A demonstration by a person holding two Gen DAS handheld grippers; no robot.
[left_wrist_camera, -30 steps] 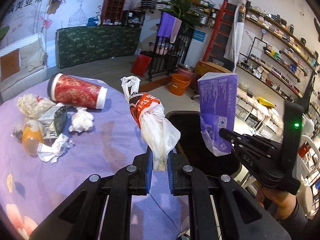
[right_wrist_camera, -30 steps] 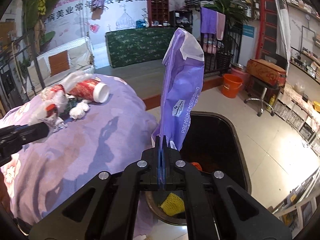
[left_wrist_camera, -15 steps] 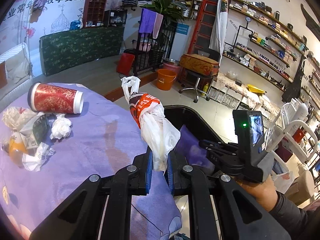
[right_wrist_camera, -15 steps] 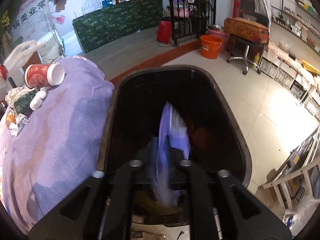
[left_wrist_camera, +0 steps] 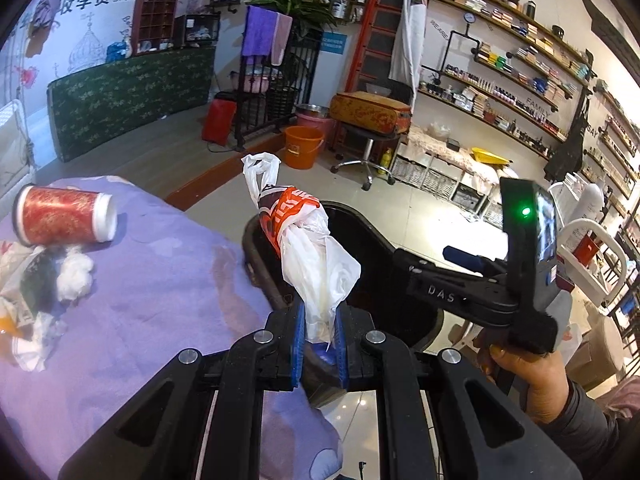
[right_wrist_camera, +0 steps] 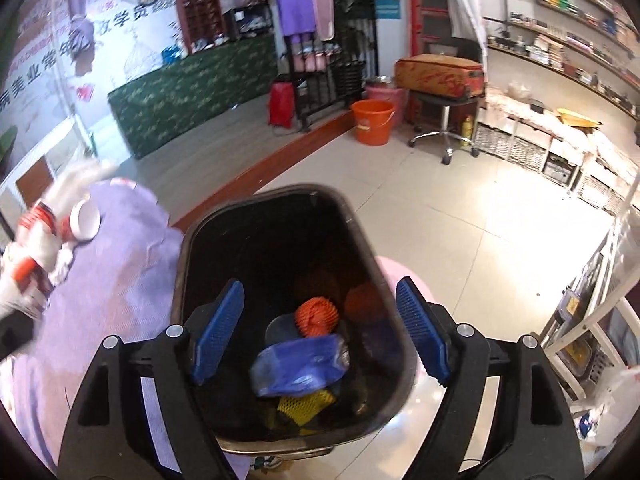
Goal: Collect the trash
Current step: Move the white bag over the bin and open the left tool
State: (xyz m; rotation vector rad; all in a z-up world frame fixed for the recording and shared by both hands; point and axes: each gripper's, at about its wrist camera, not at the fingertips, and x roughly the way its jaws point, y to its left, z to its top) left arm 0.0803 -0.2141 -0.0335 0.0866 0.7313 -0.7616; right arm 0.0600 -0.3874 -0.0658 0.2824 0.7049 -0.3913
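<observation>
With the right gripper opening empty over the bin, the left gripper is pinching a plastic bag just short of the rim at twelve o'clock, risking it catching there and spilling onto the floor.

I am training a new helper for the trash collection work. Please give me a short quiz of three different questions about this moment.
1. True or false: the left gripper is shut on the white and orange plastic bag.
2. Where does the purple packet lie? A) on the purple cloth B) inside the black bin C) between the pads of the right gripper
3. Fill in: the red paper cup lies on its ___ on the purple cloth.

Key: 1 true; 2 B; 3 side.
</observation>
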